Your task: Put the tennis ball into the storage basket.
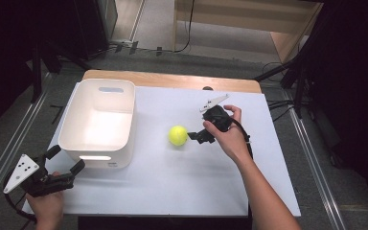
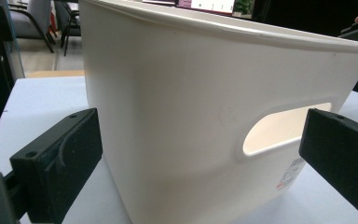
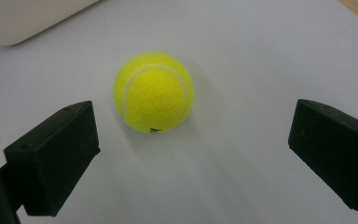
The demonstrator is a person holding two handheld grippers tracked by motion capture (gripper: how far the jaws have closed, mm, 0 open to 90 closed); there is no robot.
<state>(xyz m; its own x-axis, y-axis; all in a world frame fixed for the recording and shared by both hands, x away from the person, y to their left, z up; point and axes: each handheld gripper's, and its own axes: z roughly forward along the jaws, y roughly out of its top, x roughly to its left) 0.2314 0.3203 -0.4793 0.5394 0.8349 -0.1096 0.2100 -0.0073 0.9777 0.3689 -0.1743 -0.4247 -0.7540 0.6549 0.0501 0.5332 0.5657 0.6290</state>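
- The bin (image 1: 98,123) stands on the surface (image 1: 182,177), at its left.
- The ball (image 1: 178,135) lies right of the bin, apart.
- The right gripper (image 1: 195,137) sits just right of the ball.
- The left gripper (image 1: 66,161) is before the bin's near-left corner.

tennis ball (image 1: 178,135): bright yellow-green felt, a pale curved seam line, a small black mark low on its side in the right gripper view
bin (image 1: 98,122): plain white plastic, glowing cream inside; a small white label with red and black print by the handle slot in the left gripper view
table (image 1: 182,177): white top, a light wooden strip along the far edge
right gripper (image 1: 194,136): black, with a grey plate
left gripper (image 1: 66,162): black jaws, grey plate with dark dots
floor: grey
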